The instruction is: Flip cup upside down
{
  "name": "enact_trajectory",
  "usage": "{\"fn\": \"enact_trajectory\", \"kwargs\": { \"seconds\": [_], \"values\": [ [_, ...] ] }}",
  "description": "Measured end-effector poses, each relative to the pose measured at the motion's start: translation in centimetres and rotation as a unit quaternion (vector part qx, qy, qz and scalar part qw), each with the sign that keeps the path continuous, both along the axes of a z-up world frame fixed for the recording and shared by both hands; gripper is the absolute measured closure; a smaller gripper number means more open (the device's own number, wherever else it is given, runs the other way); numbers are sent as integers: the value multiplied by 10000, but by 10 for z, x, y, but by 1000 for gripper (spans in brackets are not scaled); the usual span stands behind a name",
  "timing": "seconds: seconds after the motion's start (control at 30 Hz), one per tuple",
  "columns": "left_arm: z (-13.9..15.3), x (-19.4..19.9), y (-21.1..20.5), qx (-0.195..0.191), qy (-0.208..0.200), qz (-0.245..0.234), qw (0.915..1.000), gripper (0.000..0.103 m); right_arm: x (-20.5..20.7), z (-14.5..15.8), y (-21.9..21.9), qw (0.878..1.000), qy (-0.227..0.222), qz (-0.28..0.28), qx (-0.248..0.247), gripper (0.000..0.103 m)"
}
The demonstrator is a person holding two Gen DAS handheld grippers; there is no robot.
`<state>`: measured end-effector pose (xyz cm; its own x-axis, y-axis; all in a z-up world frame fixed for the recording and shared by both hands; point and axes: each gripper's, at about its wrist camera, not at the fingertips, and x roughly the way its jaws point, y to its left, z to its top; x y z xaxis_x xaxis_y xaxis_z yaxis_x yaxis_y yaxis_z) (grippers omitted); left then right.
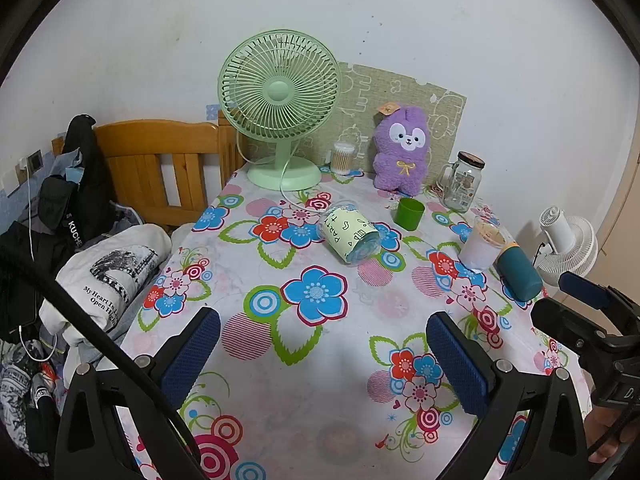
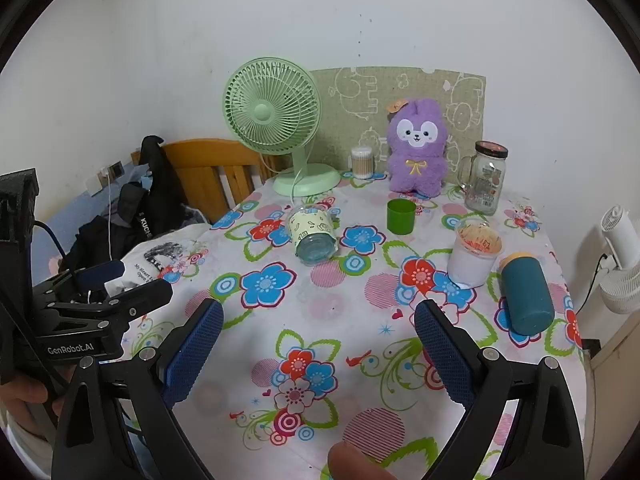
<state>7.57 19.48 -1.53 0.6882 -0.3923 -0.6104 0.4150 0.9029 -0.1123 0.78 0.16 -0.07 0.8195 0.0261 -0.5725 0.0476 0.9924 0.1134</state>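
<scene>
Both the left gripper (image 1: 323, 344) and the right gripper (image 2: 319, 338) hang spread and empty at the bottom of frame, so the reach seems not yet begun. The small green plastic cup (image 2: 401, 216) stands upright, mouth up, centre-right before the purple plush rabbit (image 2: 417, 148); next comes closing on its wall and turning it over. Whether it holds anything cannot be seen.

Even, soft indoor light, faint shadows; sharp centre, strong fisheye curvature and dark vignetted corners in both views
</scene>
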Motion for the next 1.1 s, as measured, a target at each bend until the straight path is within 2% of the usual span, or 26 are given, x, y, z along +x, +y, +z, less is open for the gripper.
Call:
{"fn": "enact_trajectory", "kwargs": {
  "seconds": [0.7,1.1],
  "values": [
    [-1,5,-1,1,22,10,10000,0,5,-8,0,10000,73,49,46,5],
    [-15,16,1,65,105,54,9999,0,21,-14,2,9994,311,120,111,5]
  ]
}}
